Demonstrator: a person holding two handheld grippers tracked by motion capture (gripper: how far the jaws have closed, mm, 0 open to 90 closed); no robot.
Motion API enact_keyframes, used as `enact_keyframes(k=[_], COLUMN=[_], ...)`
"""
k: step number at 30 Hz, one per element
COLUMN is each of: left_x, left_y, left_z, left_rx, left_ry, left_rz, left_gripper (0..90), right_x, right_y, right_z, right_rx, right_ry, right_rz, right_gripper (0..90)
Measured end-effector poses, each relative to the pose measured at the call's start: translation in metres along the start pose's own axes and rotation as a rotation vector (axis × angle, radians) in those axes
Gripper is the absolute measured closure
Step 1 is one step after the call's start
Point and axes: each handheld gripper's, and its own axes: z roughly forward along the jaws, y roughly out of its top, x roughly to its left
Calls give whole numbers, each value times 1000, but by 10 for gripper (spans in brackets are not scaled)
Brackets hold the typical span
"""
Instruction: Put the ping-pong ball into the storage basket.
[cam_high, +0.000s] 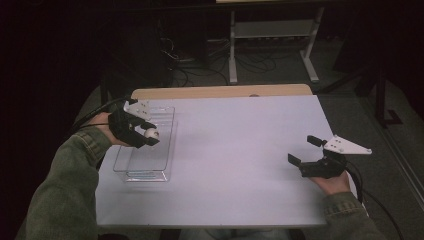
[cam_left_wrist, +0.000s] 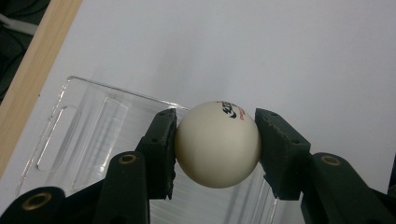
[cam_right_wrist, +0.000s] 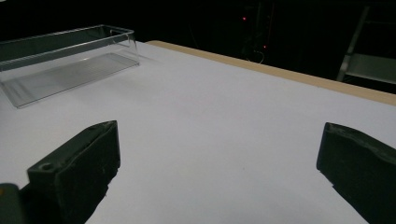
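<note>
1. Ball (cam_left_wrist: 217, 143), cream-white with a small printed mark, sits clamped between the two pads of the left gripper (cam_high: 148, 136), one pad pressing each side.
2. Below and just beyond that gripper lies a clear plastic tray (cam_left_wrist: 70, 126) on the white table (cam_high: 235, 145).
3. Right gripper (cam_high: 306, 151) hangs over bare table with its jaws wide apart, nothing between them, the tray well off beyond its left jaw.

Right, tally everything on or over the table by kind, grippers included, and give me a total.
White ball: 1
Clear plastic tray: 1
Black grippers: 2, the left gripper shut on the ball, the right gripper open
Total: 4
</note>
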Motion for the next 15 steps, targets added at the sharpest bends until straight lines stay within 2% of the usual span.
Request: enact_keyframes(k=[5, 6, 8, 15], left_x=[-1, -1, -1, -1], left_y=[0, -1, -2, -5], left_z=[5, 9, 12, 20], left_rx=[40, 69, 84, 112], left_ry=[-10, -24, -37, -47], left_rz=[11, 17, 15, 15], left_gripper=[504, 504, 504, 504], right_x=[0, 0, 0, 0], right_y=[0, 0, 0, 0], right_z=[0, 0, 0, 0], right_rx=[1, 2, 2, 3], right_ry=[0, 0, 0, 1], right_rz=[0, 1, 0, 1], right_gripper=[0, 0, 0, 0])
